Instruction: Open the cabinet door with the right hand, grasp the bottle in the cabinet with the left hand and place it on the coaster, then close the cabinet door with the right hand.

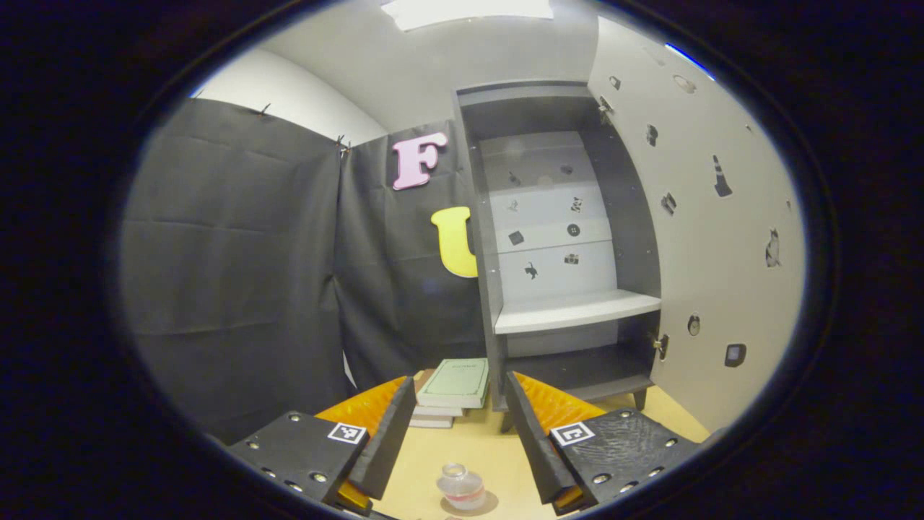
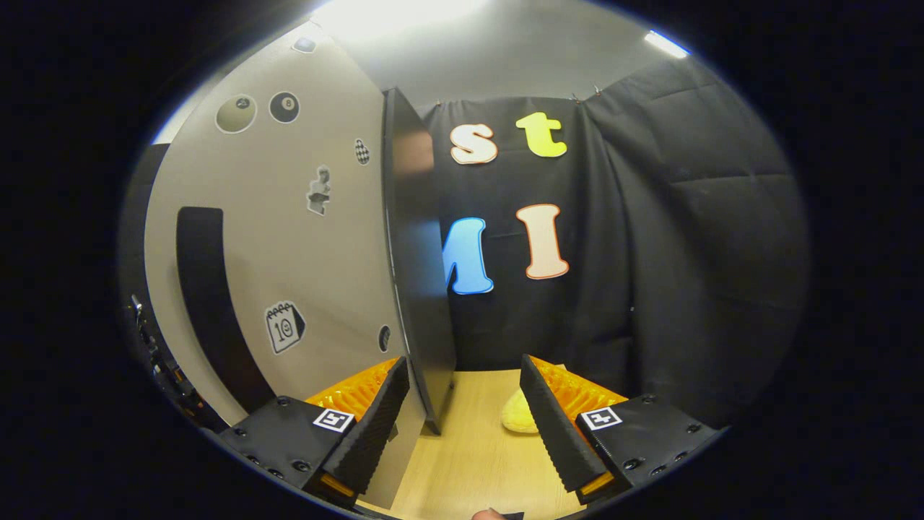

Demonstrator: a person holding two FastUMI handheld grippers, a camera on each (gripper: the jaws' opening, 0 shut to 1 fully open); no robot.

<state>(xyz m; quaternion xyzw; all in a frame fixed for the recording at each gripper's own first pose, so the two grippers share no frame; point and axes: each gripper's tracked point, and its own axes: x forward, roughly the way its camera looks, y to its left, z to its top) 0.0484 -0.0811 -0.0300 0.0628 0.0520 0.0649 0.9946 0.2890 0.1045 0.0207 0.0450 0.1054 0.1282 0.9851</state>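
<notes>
The left gripper view looks from low over the bench (image 1: 491, 448), facing the open cabinet (image 1: 570, 310) head-on from a short way back, with a stack of books (image 1: 453, 386) just ahead and the booth's wall on its left. The right gripper view sits very close to the cabinet door (image 2: 317, 238), looking along its free edge toward the wall beyond. Both views share the door (image 1: 715, 238) and the bench (image 2: 476, 448).

So the right gripper (image 2: 462, 412) has its jaws spread wide around the edge of the beige stickered cabinet door (image 2: 303, 238). There's a pale yellow lump (image 2: 518, 417) sitting on the light wooden tabletop (image 2: 469, 448) just beyond.
</notes>
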